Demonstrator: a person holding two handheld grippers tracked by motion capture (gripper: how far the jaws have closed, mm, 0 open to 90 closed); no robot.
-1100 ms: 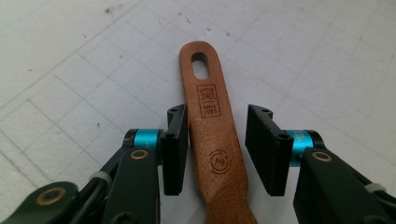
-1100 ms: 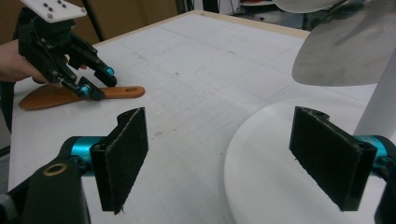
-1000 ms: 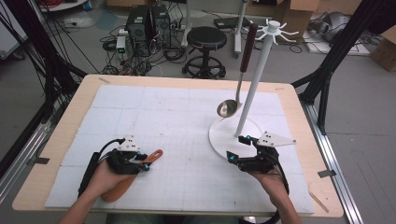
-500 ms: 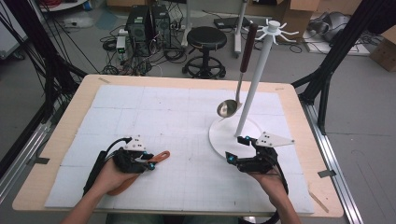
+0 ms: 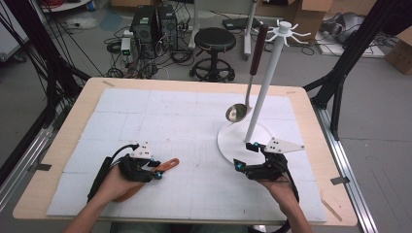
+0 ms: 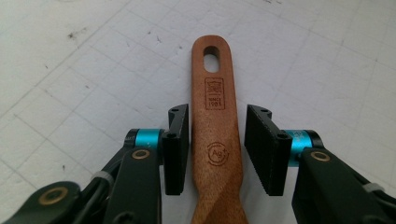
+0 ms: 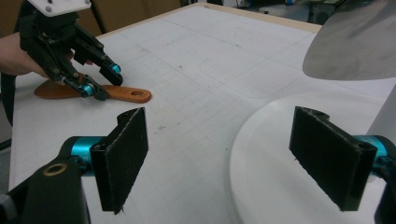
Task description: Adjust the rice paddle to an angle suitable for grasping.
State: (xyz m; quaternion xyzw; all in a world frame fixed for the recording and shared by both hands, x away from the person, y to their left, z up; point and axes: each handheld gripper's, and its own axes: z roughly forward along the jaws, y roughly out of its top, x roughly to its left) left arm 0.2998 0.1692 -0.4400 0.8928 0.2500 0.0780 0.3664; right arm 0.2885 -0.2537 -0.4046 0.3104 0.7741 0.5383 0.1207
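Left claw (image 6: 217, 144) straddled the wooden spatula's (image 6: 215, 116) handle, jaws open, lined up to grip; right claw (image 7: 233, 158) waited open.

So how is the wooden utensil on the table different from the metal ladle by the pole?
The wooden utensil lies flat on the table, between the open jaws of the left claw; the metal ladle hangs upright from the white stand, with no claw on it. The wooden utensil is orange-brown; the ladle has a shiny bowl and a dark handle. Both are long-handled kitchen tools.
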